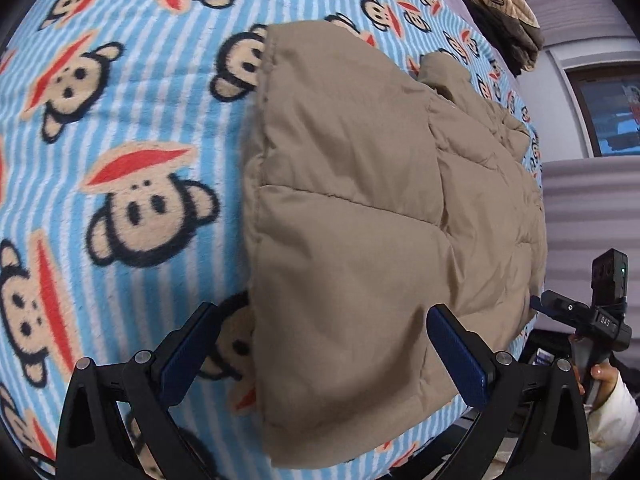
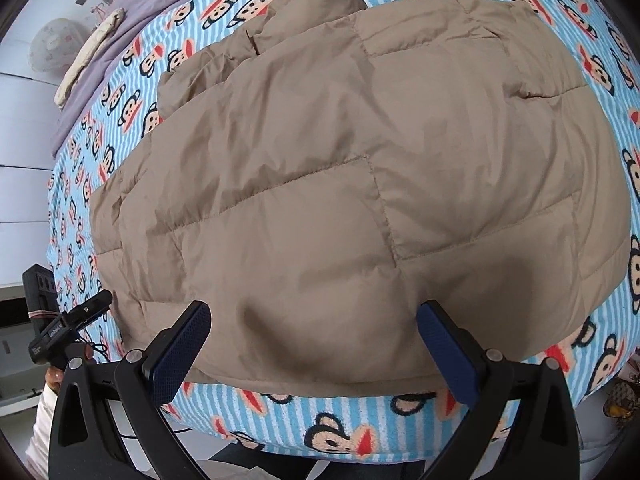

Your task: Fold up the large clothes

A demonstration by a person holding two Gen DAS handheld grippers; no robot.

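A beige quilted puffer jacket (image 2: 320, 168) lies folded on a bed covered by a blue striped monkey-print blanket (image 1: 100, 120). In the left wrist view the jacket (image 1: 360, 220) fills the right half, its near hem corner lying between the spread fingers of my left gripper (image 1: 320, 352), which stands open over that edge. My right gripper (image 2: 316, 344) hovers open above the jacket's near hem, its blue pads wide apart and pressing on nothing. The right gripper (image 1: 576, 316) shows at the right edge of the left wrist view, and the left gripper (image 2: 68, 328) at the left edge of the right wrist view.
A lilac quilt (image 2: 132, 12) and a cream pillow (image 2: 86, 58) lie at the head of the bed. A striped folded garment (image 1: 504, 12) rests at the far corner. A window (image 1: 604, 112) and pale wall panels flank the bed. The blanket's front edge (image 2: 320, 436) drops off below.
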